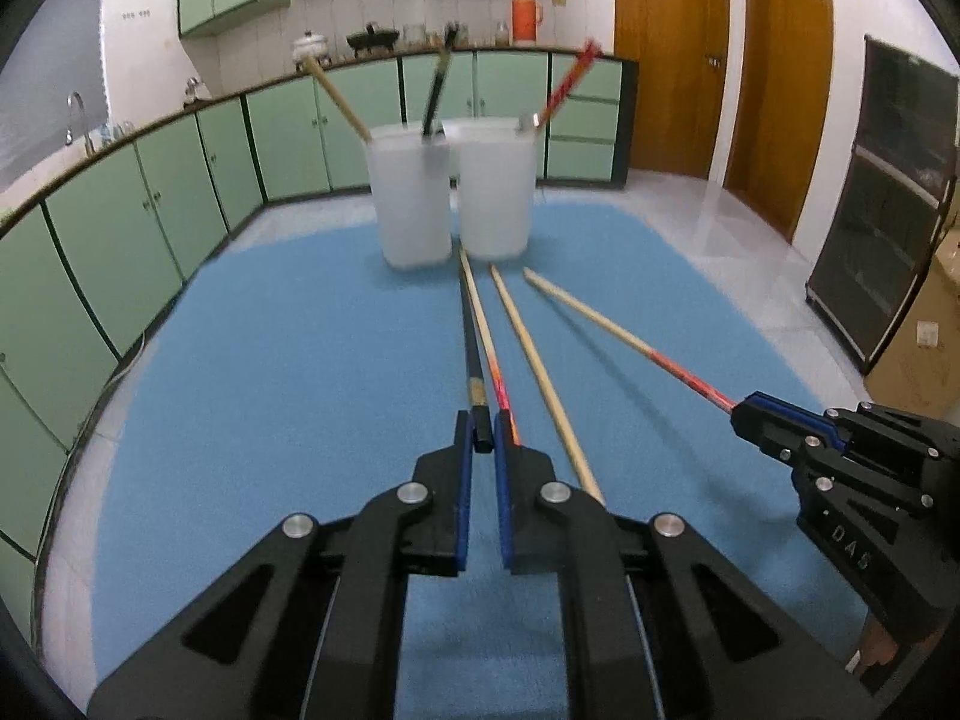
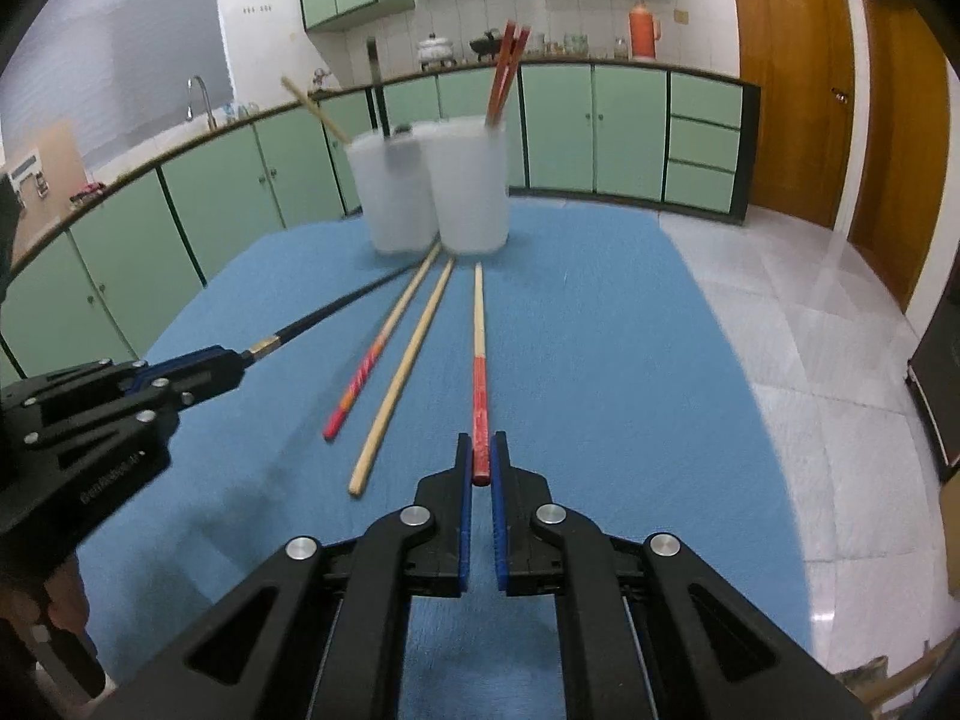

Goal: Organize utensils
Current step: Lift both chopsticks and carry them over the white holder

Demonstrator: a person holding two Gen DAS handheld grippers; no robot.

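Chopsticks lie on a blue mat [image 1: 240, 420] before two white cups [image 1: 450, 198]. Left gripper [image 1: 483, 438] pinches the black chopstick [image 1: 471, 336]; right gripper [image 2: 482, 459] clamps the red-ended chopstick [image 2: 479, 348]. End-held sticks may pivot, striking and tipping cups.

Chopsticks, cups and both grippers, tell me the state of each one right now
left gripper: shut on black chopstick
right gripper: shut on red-handled chopstick
orange-patterned chopstick: lying loose on the blue mat
plain wooden chopstick: lying loose on the mat
left cup: upright, holding a wooden and a black chopstick
right cup: upright, holding red chopsticks
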